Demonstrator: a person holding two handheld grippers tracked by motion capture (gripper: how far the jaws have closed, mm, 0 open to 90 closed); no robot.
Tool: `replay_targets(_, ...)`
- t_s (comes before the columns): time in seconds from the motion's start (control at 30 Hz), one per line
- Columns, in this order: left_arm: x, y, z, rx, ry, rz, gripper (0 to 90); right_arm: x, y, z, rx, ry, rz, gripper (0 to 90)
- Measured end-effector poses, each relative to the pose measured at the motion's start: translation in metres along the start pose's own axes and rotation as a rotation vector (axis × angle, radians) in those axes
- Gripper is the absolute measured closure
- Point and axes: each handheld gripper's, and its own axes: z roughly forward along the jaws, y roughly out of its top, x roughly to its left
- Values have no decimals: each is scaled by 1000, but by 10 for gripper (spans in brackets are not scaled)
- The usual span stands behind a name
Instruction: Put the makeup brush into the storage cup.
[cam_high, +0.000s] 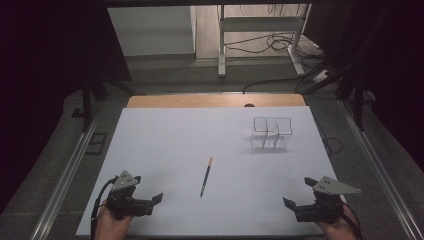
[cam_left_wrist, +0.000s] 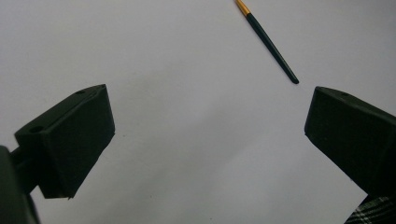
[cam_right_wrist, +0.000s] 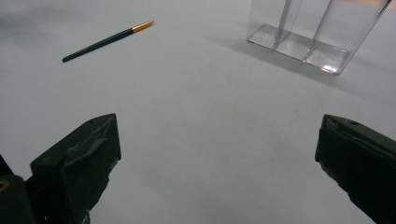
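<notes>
With both your left gripper (cam_high: 148, 201) and right gripper (cam_high: 295, 201) resting fingers apart and empty, the thin brush (cam_high: 206, 176) lying flat mid-desk, well short of the clear organizer (cam_high: 271, 132), could roll away if you pinch off-centre.

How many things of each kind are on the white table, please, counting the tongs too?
Paintbrush: 1
Clear divided holder: 1
Tongs, both open and empty: 2, left tongs and right tongs
Total: 4
</notes>
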Motion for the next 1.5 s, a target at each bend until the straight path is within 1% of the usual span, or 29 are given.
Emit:
replay_targets(0.17,-1,1,0,6,11,9,23,2,0,1,11,11,-9,4)
replay_targets(0.27,-3,1,0,10,16,18,24,2,0,1,12,13,-9,6)
replay_targets(0.3,-3,2,0,7,16,27,25,2,0,2,14,16,-7,8)
replay_targets(0.4,-5,3,-1,4,9,37,29,3,0,3,27,26,-8,10)
replay_targets(0.6,-4,7,1,25,15,41,34,4,0,4,33,30,-16,10)
replay_targets(0.8,-4,11,0,30,21,50,40,3,0,4,35,35,-2,10)
replay_targets(0.97,-4,15,2,50,27,56,43,3,-1,4,37,34,-3,10)
replay_targets(1.03,-4,16,4,58,23,56,44,3,-1,4,37,34,-4,10)
replay_targets(1.17,-4,20,6,66,-7,41,43,2,-1,4,37,31,-3,10)
replay_targets(1.33,-4,25,9,80,-14,45,43,2,-1,4,40,37,15,12)
replay_targets(1.5,-4,28,12,91,-14,49,43,2,-1,4,37,35,17,12)
